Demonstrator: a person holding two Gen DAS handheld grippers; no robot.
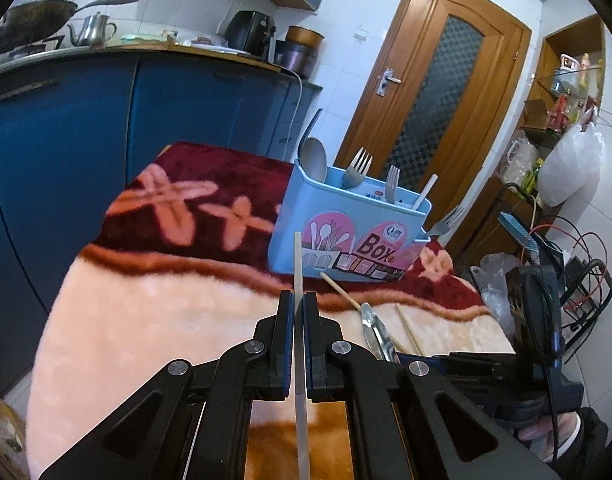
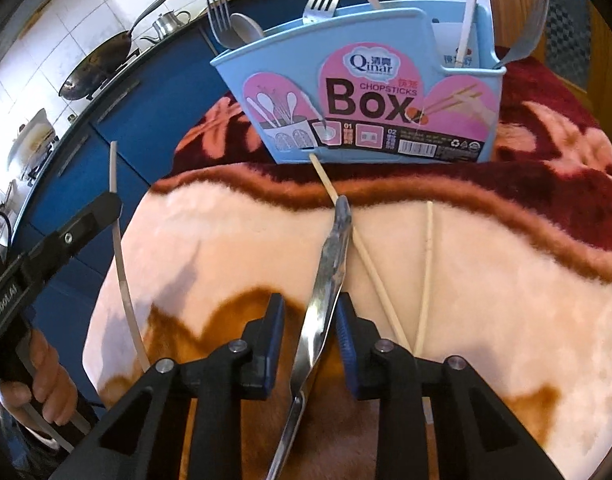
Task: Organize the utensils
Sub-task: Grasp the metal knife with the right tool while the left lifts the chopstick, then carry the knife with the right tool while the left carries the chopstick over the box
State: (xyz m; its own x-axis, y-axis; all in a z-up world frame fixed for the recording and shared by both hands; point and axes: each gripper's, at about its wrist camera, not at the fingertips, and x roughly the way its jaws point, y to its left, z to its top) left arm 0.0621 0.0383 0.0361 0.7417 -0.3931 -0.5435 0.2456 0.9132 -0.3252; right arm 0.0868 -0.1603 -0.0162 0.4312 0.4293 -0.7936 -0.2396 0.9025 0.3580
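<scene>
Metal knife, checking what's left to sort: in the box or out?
Out: the metal knife lies on the blanket, before the box.

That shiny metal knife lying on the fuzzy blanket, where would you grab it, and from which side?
Grip the knife at its narrow handle end, coming from above and the near side. It lies flat, tip toward the blue box, partly across a chopstick, so squeezing its thin edges suits it. The right tool straddles it, pads not yet pressing.

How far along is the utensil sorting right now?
Done: forks, a spoon and sticks already stand in the blue box. In hand: the left gripper is shut on a white chopstick; the right gripper straddles a metal utensil. Left: two wooden chopsticks on the blanket.
</scene>
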